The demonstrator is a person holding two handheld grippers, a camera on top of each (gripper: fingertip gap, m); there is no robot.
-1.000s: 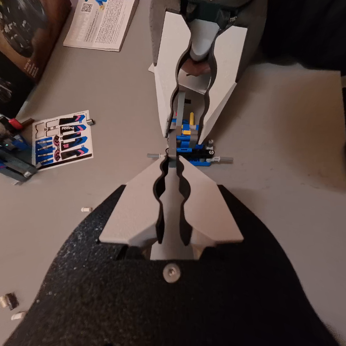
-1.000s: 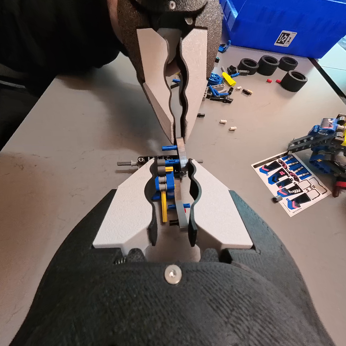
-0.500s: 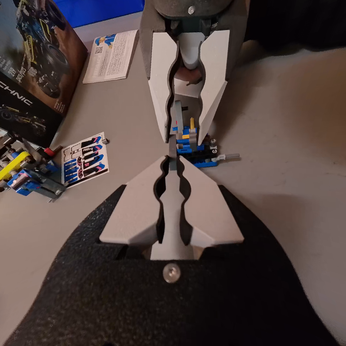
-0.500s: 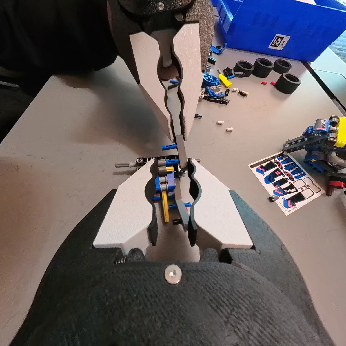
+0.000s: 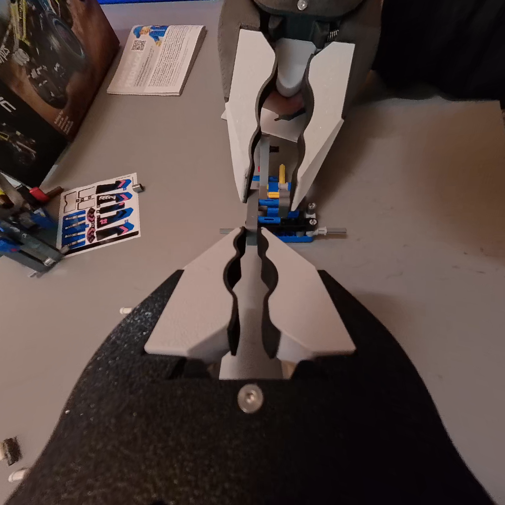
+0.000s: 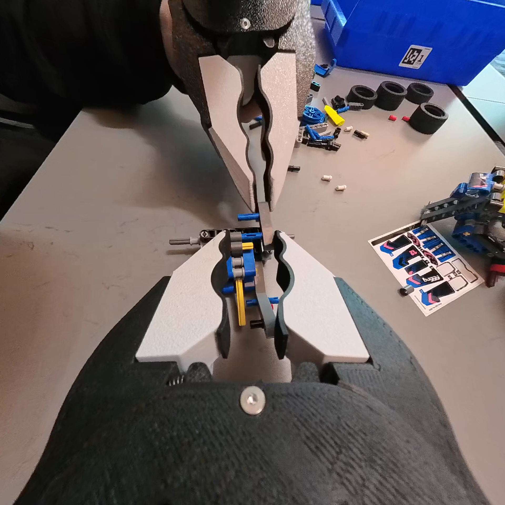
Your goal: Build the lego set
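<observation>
Two grippers meet nose to nose over a small build (image 5: 284, 218) on the grey table (image 5: 410, 246). From the left wrist, the left gripper (image 5: 251, 237) has its pale, matte wedge fingers nearly closed, wavy black pads pinching the end of a flat grey beam (image 5: 252, 226). That beam runs forward into the build — blue, black and yellow bricks with a thin grey axle (image 5: 336, 231) poking out sideways. The right gripper (image 5: 269, 202) faces in from above, straddling the build; its far side is hidden. A glossy sticker sheet (image 5: 99, 214), a booklet (image 5: 158, 60) and a box (image 5: 46, 68) cut off at the frame edge lie left, beside a blurred blue assembly (image 5: 24, 240).

From the right wrist, the right gripper (image 6: 250, 240) stands partly open, its fingers clasping the build (image 6: 243, 273) between them, with a yellow axle (image 6: 240, 303) and the curved grey beam (image 6: 263, 278) in the gap. How firmly the pads bear on it is hard to tell. The left gripper (image 6: 261, 205) pinches the beam's far end. Beyond lie four knobbly black tyres (image 6: 390, 95), loose pieces (image 6: 322, 128), a blue bin (image 6: 410, 35) and the sticker sheet (image 6: 426, 267).
</observation>
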